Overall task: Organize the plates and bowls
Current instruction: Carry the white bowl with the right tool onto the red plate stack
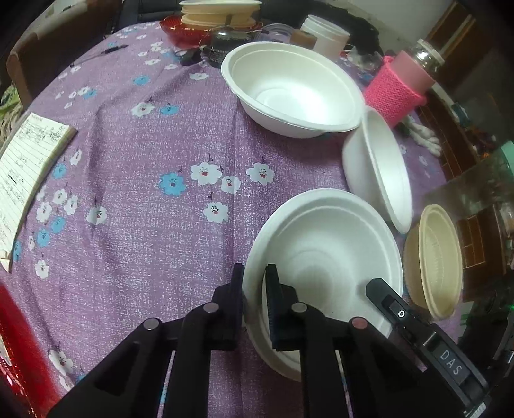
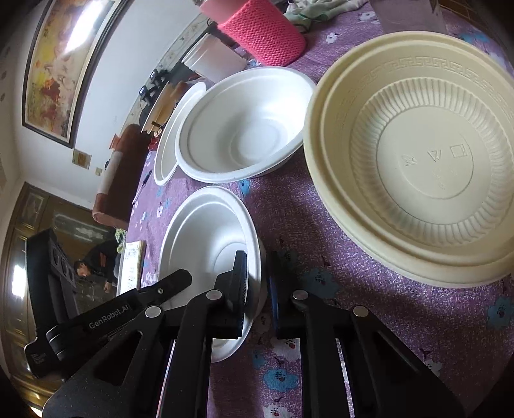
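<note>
A white paper bowl (image 1: 324, 254) stands upright on the purple flowered cloth, close in front of both cameras. My left gripper (image 1: 255, 289) is shut on its left rim, one finger outside the wall and one inside. In the right wrist view the same bowl (image 2: 205, 244) has my right gripper (image 2: 257, 283) shut on the opposite rim. Each view also catches a black finger (image 1: 382, 295) (image 2: 173, 279) of the other gripper at the bowl's edge. Two more white bowls (image 1: 295, 86) (image 1: 379, 167) and a cream ribbed bowl (image 2: 417, 154) sit beyond.
A pink knitted bottle sleeve (image 1: 398, 90) and a white jar (image 1: 327, 35) stand behind the bowls. A red tray with cream plates (image 1: 218, 16) is at the far edge. A lined notepad (image 1: 29, 170) lies left and a pen (image 1: 106, 53) far left.
</note>
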A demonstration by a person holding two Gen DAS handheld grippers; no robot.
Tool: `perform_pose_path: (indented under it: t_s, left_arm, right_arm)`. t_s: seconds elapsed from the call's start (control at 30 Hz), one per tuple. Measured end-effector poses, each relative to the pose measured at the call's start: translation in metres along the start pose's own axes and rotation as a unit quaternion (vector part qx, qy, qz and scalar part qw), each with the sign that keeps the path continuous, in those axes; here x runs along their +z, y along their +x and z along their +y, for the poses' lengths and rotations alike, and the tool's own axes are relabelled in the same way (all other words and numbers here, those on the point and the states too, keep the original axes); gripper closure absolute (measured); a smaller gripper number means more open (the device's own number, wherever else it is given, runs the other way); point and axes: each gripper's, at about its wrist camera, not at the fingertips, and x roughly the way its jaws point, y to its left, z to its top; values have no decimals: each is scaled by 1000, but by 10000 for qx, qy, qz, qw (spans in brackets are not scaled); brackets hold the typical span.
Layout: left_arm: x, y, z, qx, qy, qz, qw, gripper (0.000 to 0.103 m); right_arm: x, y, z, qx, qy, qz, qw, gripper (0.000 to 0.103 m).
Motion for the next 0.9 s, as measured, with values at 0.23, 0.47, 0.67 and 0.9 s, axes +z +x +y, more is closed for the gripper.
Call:
perform_pose_path:
  t_s: [0.23, 0.47, 0.67, 0.9]
  left_arm:
    - [-7, -9, 12, -11, -49, -40, 10000, 93]
    - [-19, -29, 28, 45, -157, -305, 9994, 93]
    - [-37, -60, 59, 170, -339, -678, 9970, 93]
    - [-63, -98, 93, 384, -462, -1059, 9926, 93]
  right_arm:
    - [-3, 4, 4, 101, -78, 72, 9999, 93]
    - [-14, 8, 24, 290, -392, 139, 9987, 93]
    - [-40, 7, 58, 387, -938, 101, 9948, 92]
    - [-75, 9, 94, 700, -1200, 106, 9902, 92]
